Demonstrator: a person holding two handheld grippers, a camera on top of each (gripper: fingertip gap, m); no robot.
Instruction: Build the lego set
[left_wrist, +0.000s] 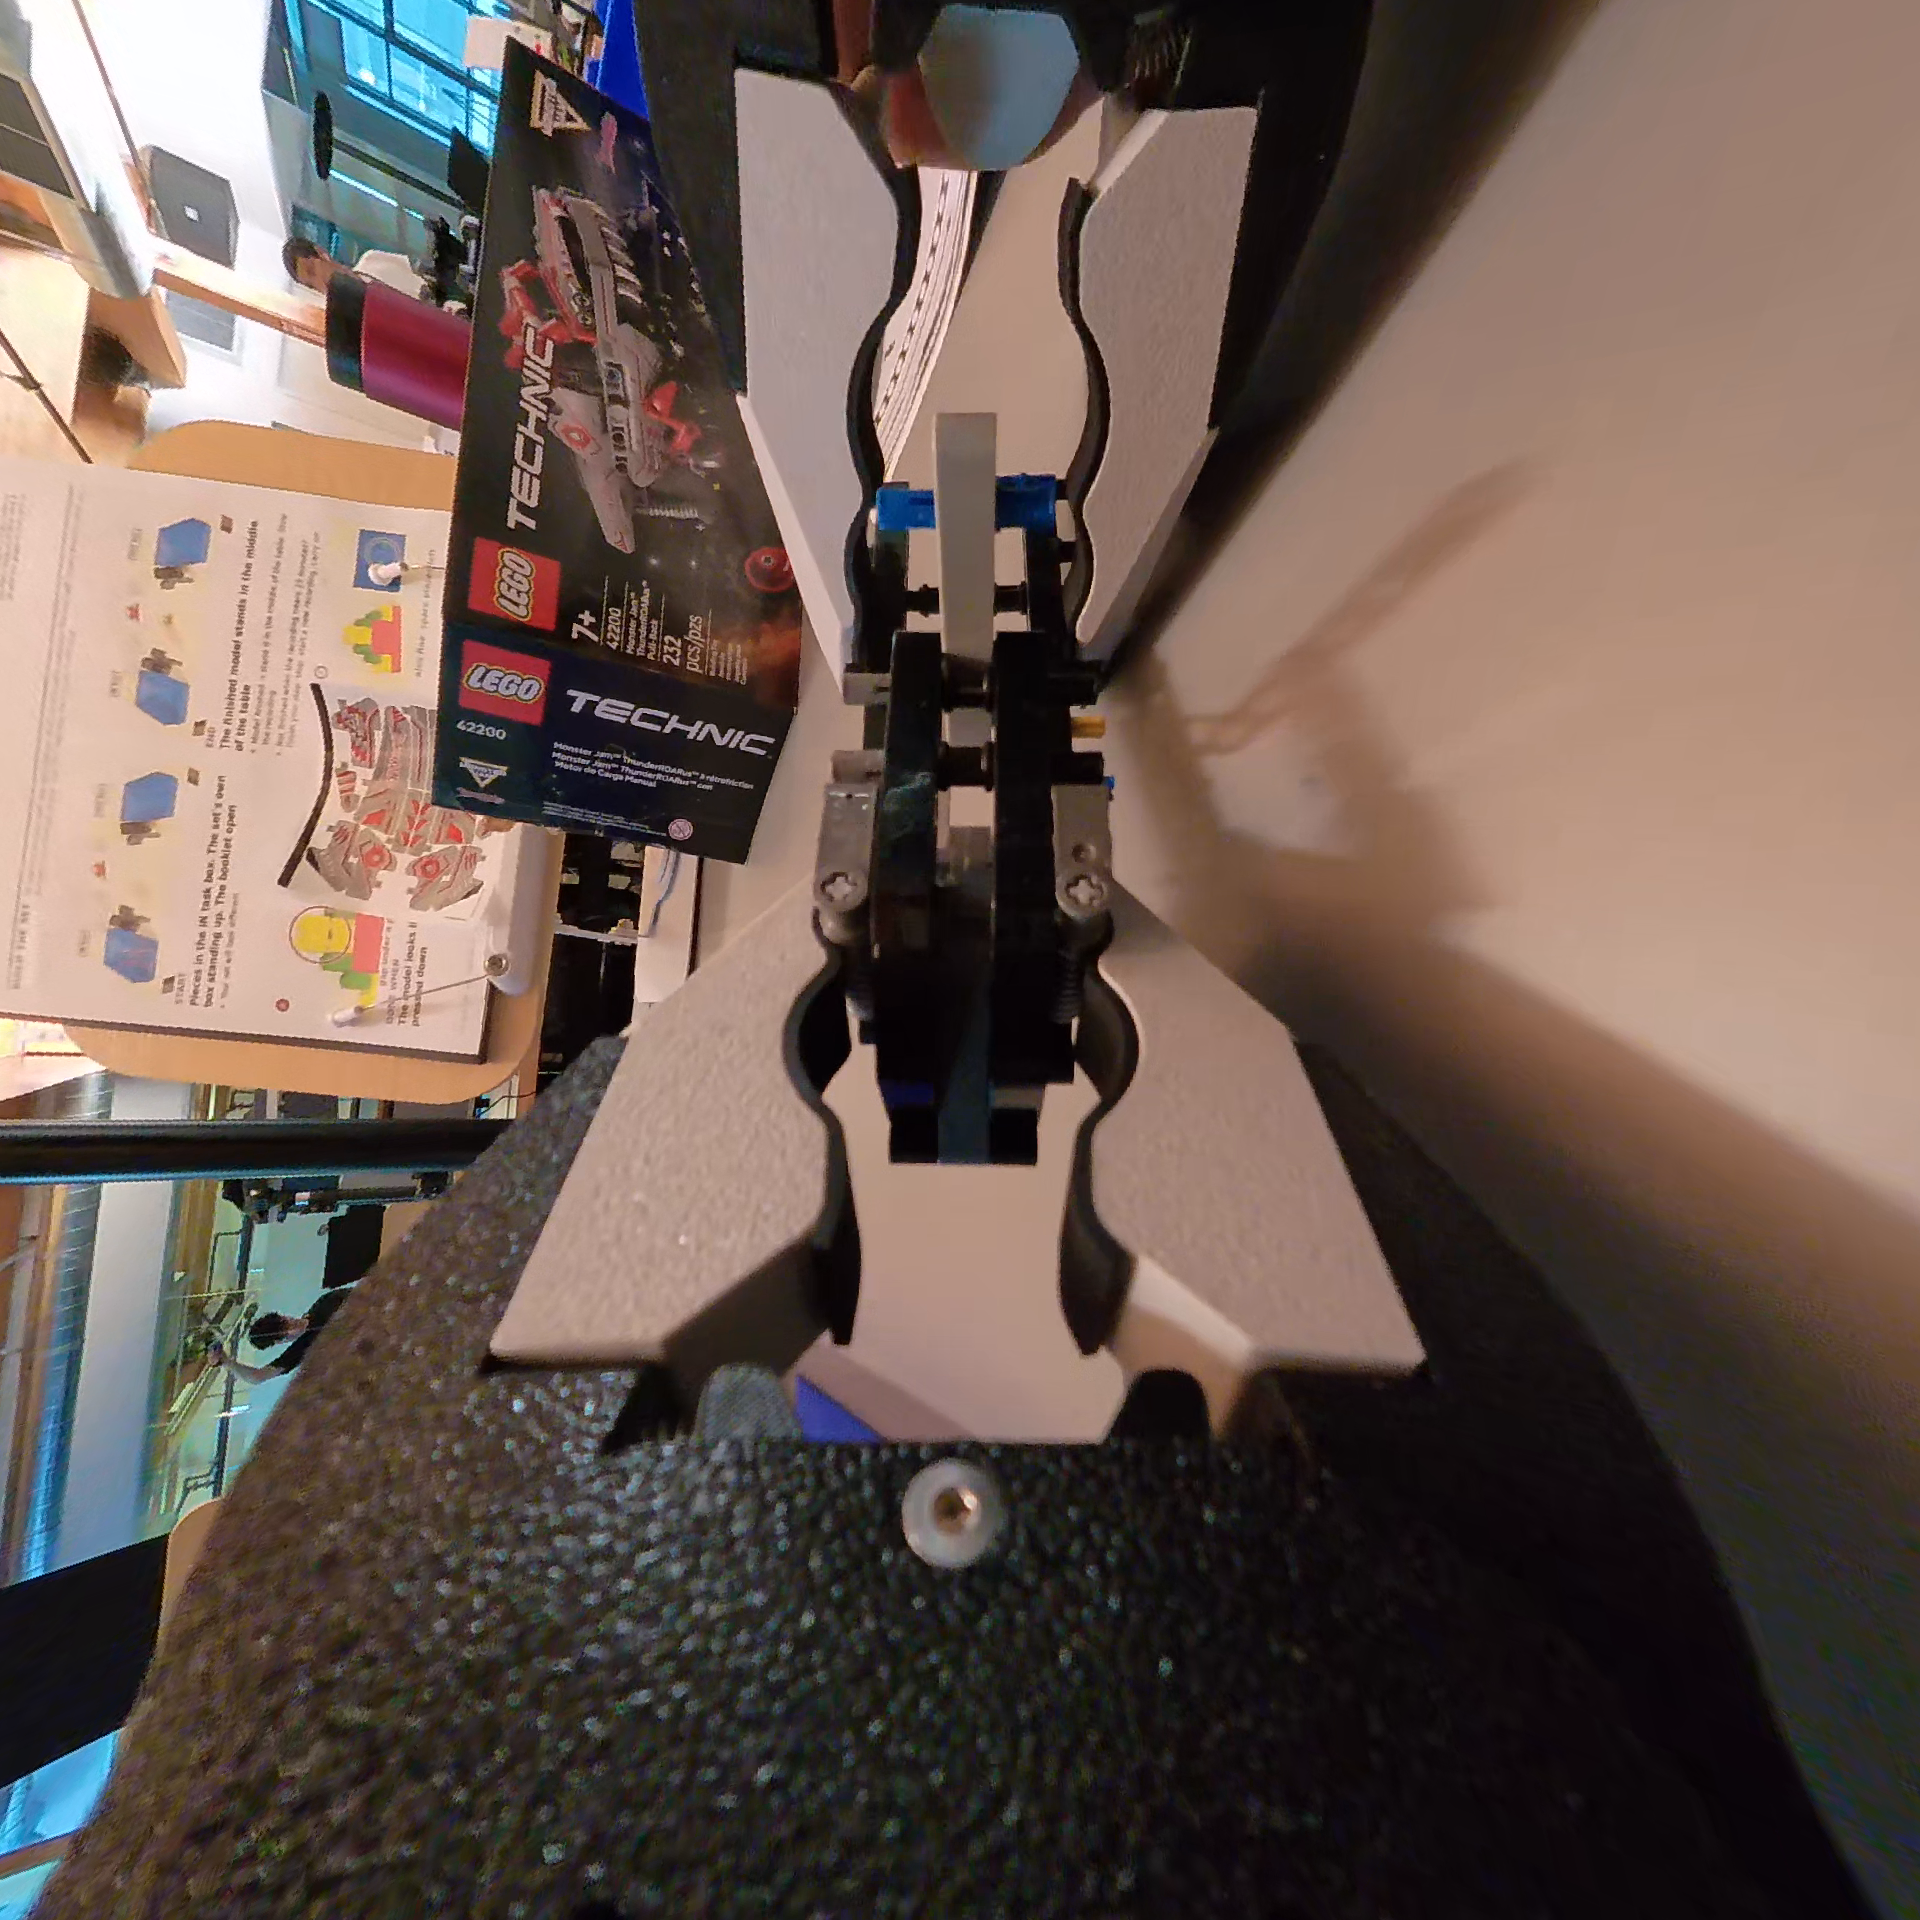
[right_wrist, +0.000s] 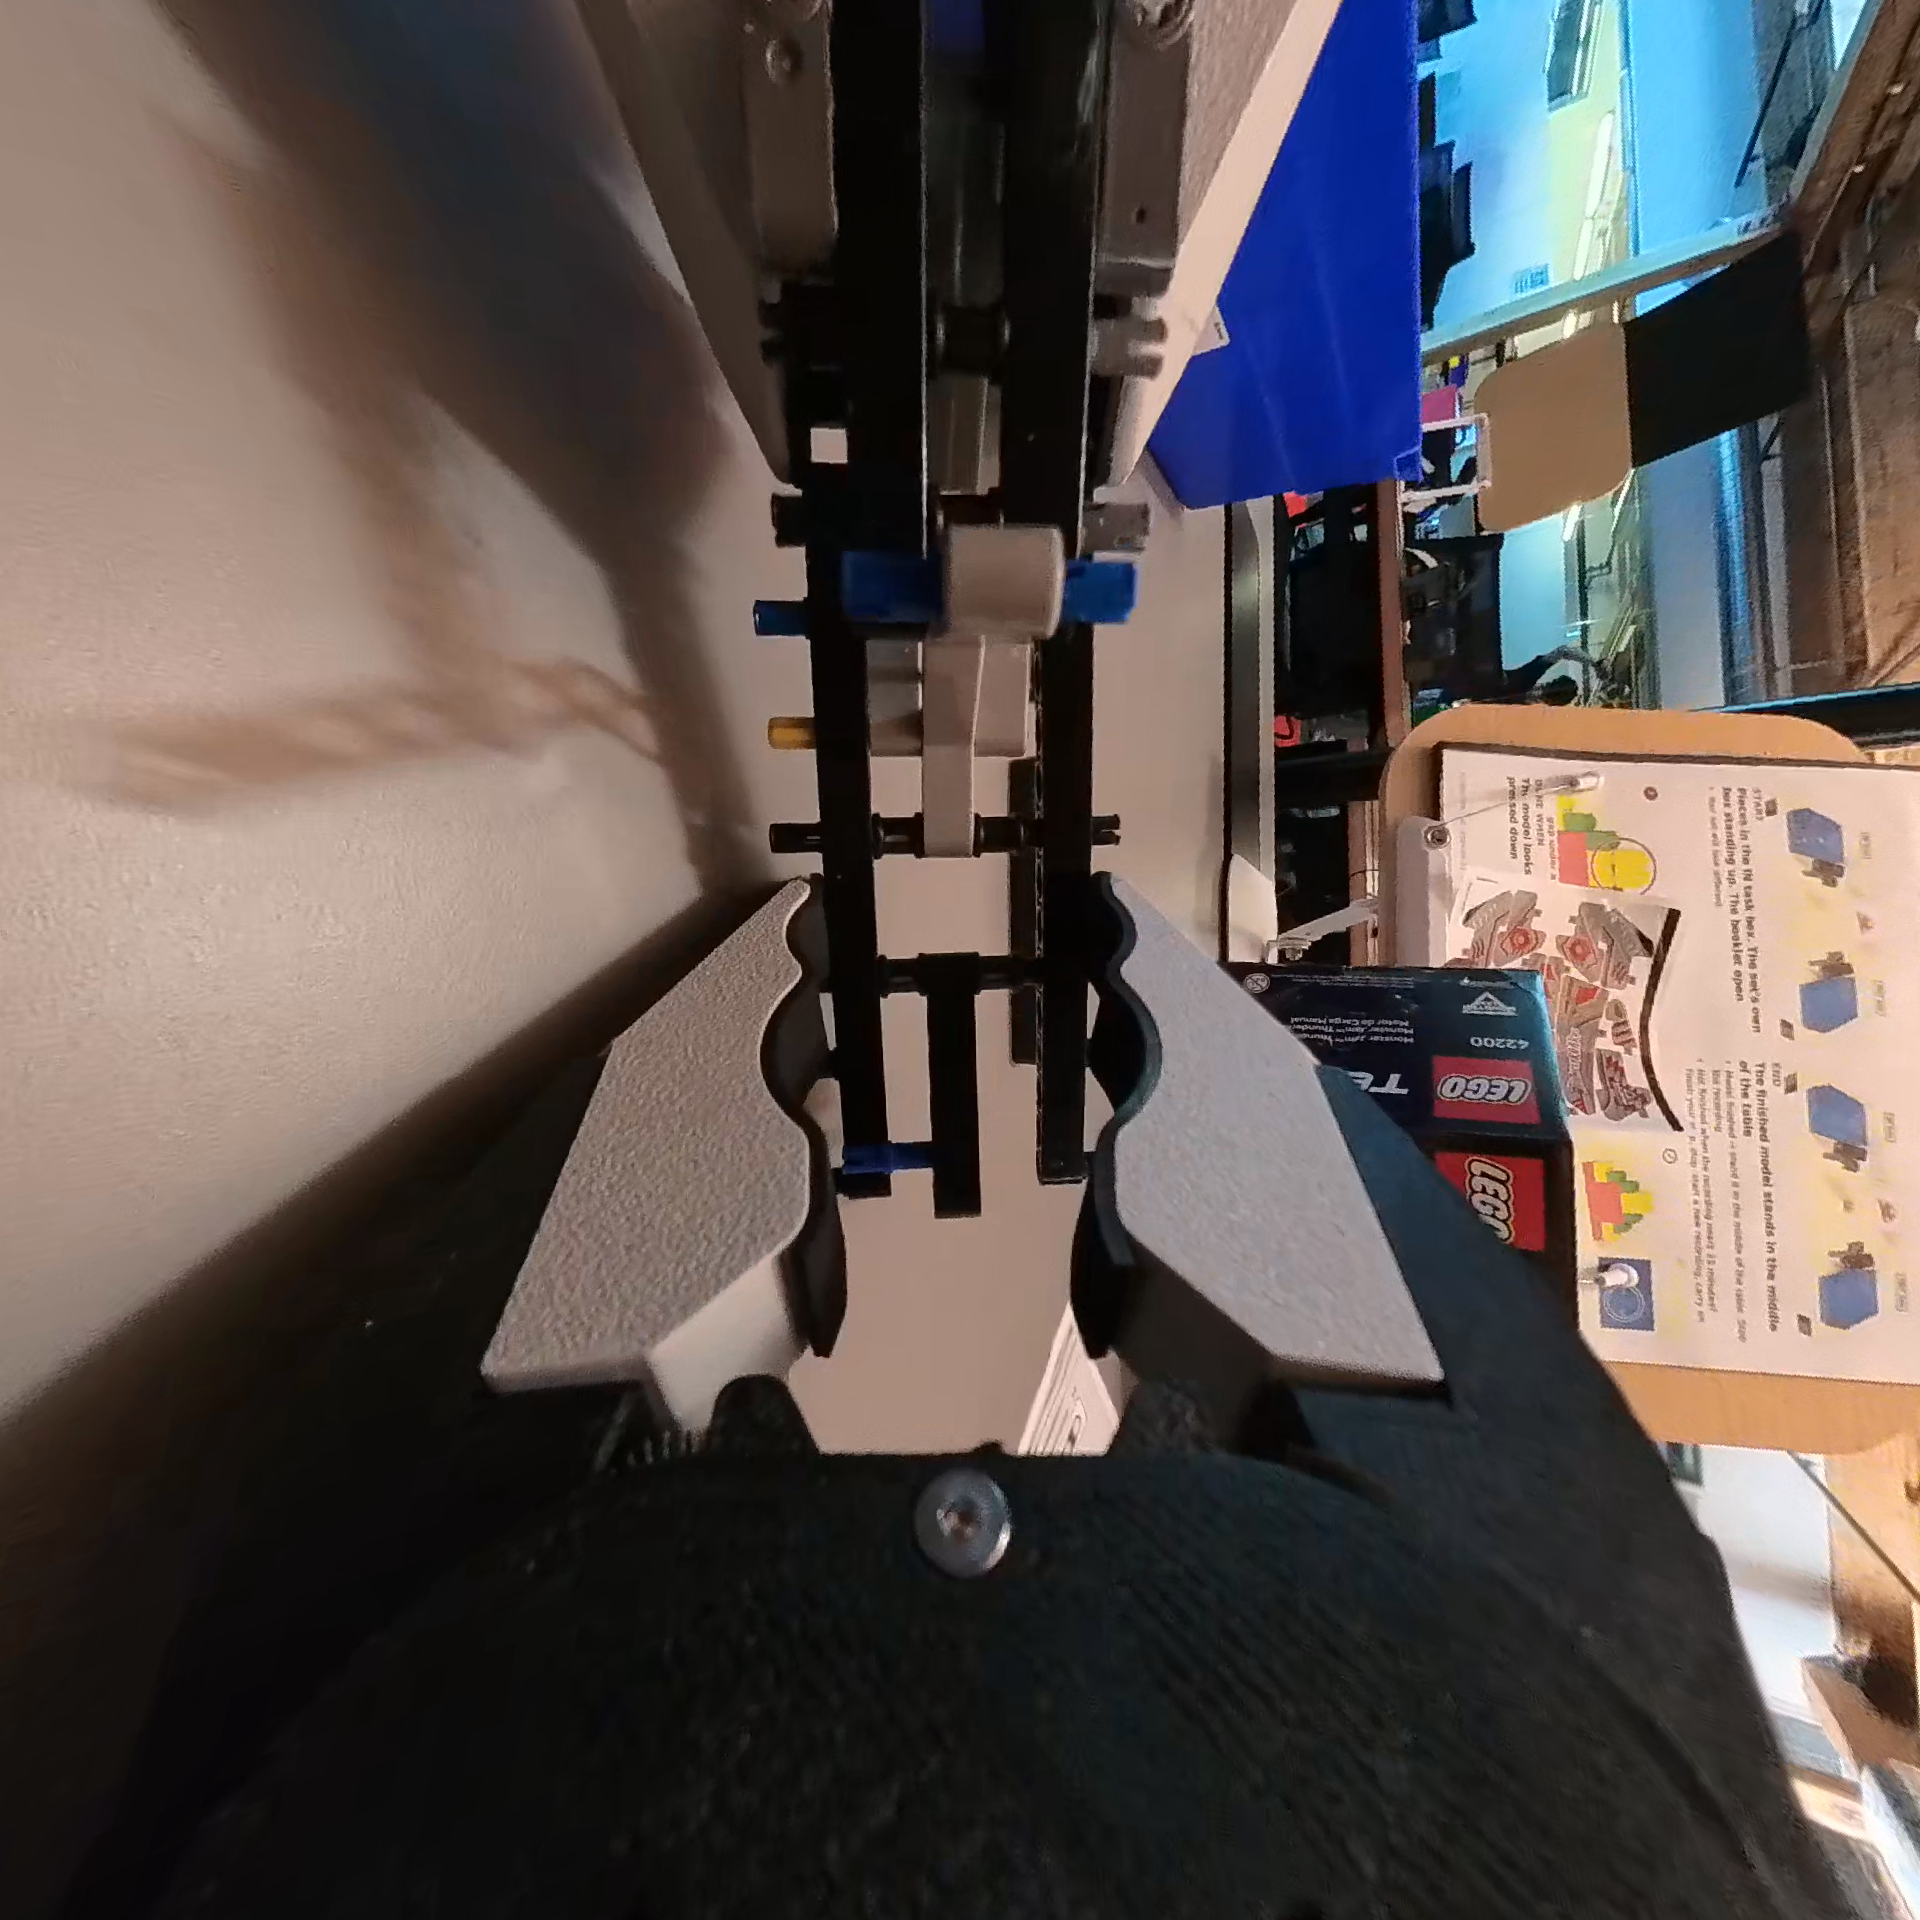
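A long model frame (left_wrist: 1023, 727) of two black beams, joined by black pins, blue pins and a grey lever piece, is held in the air between both grippers. My left gripper (left_wrist: 966, 935) is shut on its near end, the wavy pads pressed against grey side pieces. My right gripper (left_wrist: 966, 655) faces it from the far side and is shut on the other end. In the right wrist view the frame (right_wrist: 862, 779) runs away from my right gripper (right_wrist: 956, 894) to my left gripper (right_wrist: 956, 457). A small yellow pin (right_wrist: 795, 730) sticks out of one side.
The white table (left_wrist: 1507, 468) lies beside the frame. The set's dark box (left_wrist: 613, 582) stands next to an instruction sheet on a wooden board (left_wrist: 208, 748). A maroon cup (left_wrist: 395, 353) stands behind the box. A blue bin (right_wrist: 1309, 260) is near the left gripper. Across from one pair of fingers to the other is roughly 6 cm.
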